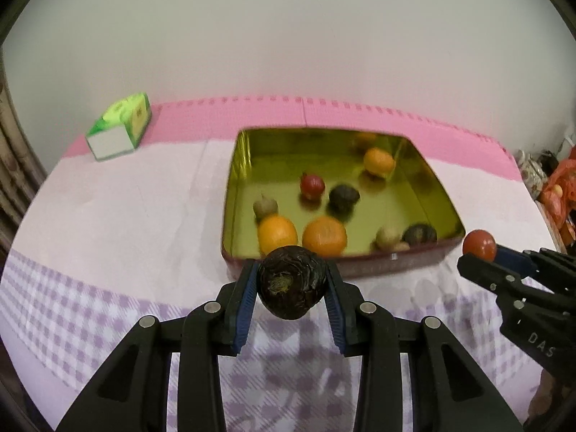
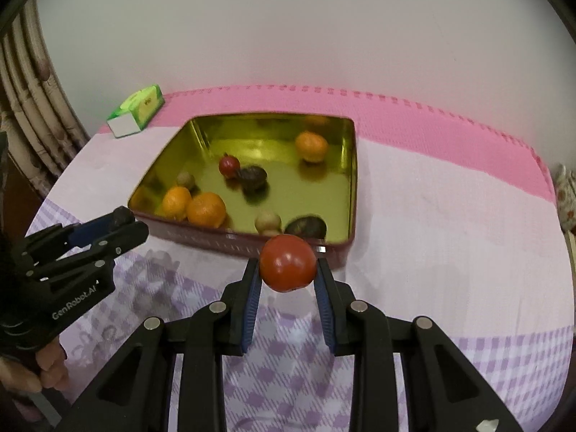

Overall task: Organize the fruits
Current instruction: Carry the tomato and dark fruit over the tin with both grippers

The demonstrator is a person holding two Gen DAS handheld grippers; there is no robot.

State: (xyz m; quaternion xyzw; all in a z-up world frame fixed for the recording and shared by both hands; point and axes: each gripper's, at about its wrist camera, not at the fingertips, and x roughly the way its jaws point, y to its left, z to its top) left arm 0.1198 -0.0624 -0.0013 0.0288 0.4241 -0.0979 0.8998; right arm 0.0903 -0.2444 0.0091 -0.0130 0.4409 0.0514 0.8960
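My left gripper point(image 1: 292, 280) is shut on a dark, wrinkled round fruit point(image 1: 292, 284), held above the checked cloth just short of the tin's near wall. My right gripper point(image 2: 288, 270) is shut on a red round fruit point(image 2: 288, 263), also in front of the tin. In the left wrist view the right gripper point(image 1: 480, 252) shows at the right edge with the red fruit point(image 1: 479, 245). The gold-lined tin point(image 1: 230, 194) holds several fruits: oranges point(image 1: 324, 235), a small red one point(image 1: 312, 185), dark ones point(image 1: 343, 195) and pale ones point(image 1: 265, 207).
A green and white box point(image 1: 118, 127) lies at the table's back left corner on a pink mat point(image 1: 360, 115). A pale wall stands behind. Orange and patterned items point(image 1: 556, 187) sit off the table's right edge. A hand point(image 2: 39, 367) holds the left gripper point(image 2: 124, 225).
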